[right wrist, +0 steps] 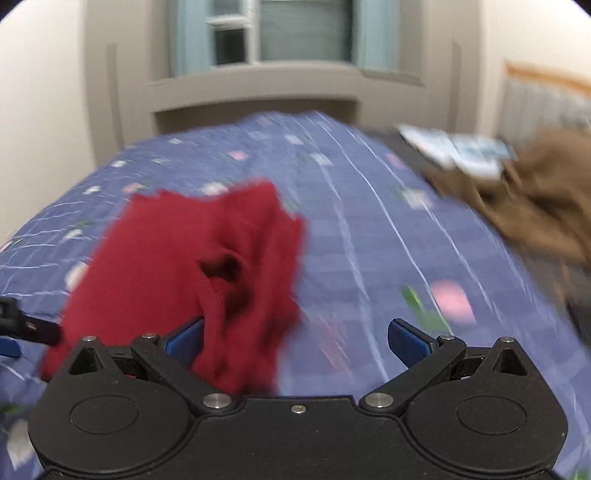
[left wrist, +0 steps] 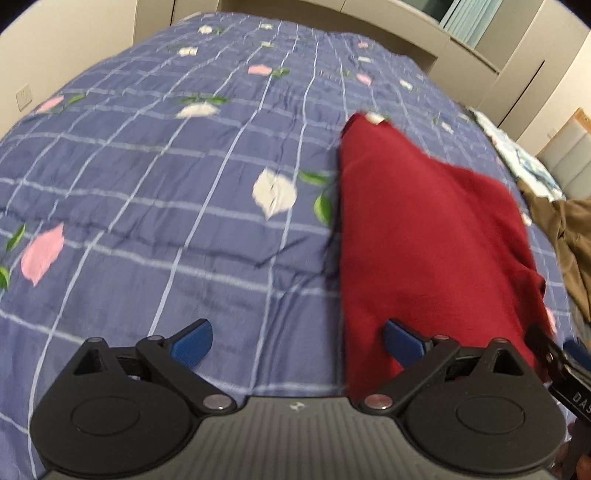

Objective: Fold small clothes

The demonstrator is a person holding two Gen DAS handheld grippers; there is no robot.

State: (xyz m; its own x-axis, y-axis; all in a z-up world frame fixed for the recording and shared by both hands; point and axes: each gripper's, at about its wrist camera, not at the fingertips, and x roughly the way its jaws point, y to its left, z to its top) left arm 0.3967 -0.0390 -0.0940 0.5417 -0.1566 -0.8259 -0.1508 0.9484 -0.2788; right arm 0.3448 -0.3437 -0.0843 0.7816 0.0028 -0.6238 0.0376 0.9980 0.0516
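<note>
- Bedspread (left wrist: 155, 206) of blue check with pink and white flower prints covers the bed and fills most of both wrist views.
- Red garment (left wrist: 424, 229) lies on the bedspread as a long folded shape, its left edge straight; in the left wrist view it sits right of centre and runs away from the camera.
- Left gripper (left wrist: 297, 343) hangs above the bedspread with its jaws spread wide; nothing sits between the 2 blue pads. The right pad overlaps the near edge of the red garment in the picture, but whether it touches the cloth cannot be told.
- Right gripper (right wrist: 295, 343) also stands wide. A bunched fold of the red garment (right wrist: 207, 258) lies over its left pad and hides most of it; the right pad is bare, well apart from the cloth, so the cloth is not pinched.
- Right wrist view is heavily blurred.
- Brown garment (right wrist: 535, 199) lies crumpled near the bed's right edge, well apart from the red one.
- White-and-blue patterned cloth (right wrist: 461, 147) lies just beyond the brown garment.
- Window (right wrist: 288, 29) with pale blue curtains stands behind the bed.
</note>
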